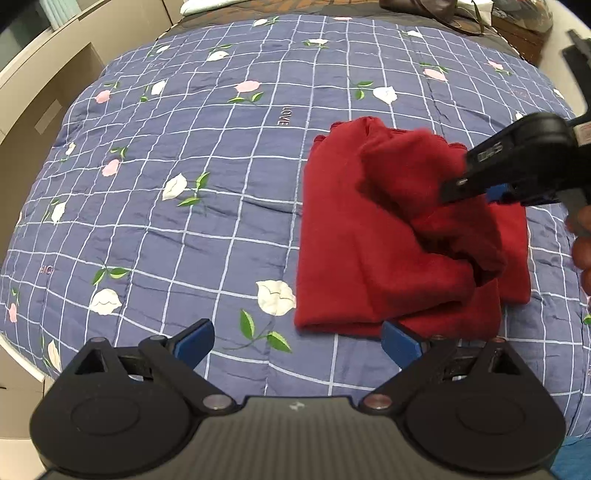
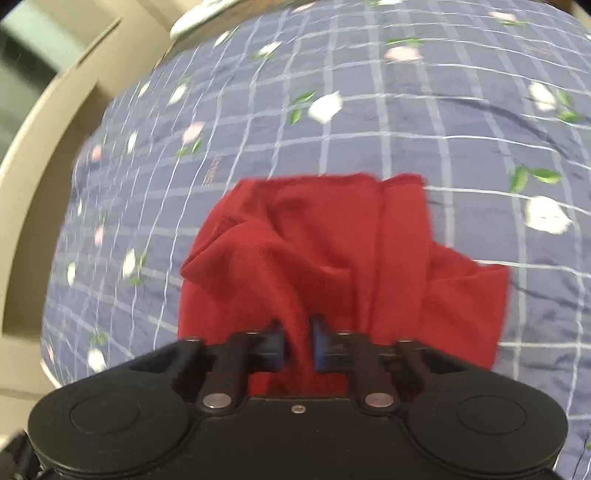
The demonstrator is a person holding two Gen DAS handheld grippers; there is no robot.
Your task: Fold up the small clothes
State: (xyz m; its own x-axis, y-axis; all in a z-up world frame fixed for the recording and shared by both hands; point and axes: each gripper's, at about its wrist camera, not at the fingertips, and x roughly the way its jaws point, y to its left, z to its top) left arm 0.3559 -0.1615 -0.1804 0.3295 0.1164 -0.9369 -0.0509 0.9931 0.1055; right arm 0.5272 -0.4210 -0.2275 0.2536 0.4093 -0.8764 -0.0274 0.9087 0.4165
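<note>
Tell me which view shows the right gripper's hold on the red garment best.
The right wrist view: the right gripper pinches a ridge of the red garment between its pads. The left wrist view shows it side-on, contact hidden.

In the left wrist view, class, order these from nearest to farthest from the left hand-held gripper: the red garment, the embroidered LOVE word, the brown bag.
From the left hand-held gripper:
1. Red garment, just ahead, right.
2. LOVE word, mid-quilt.
3. Brown bag, far edge, top right.
</note>
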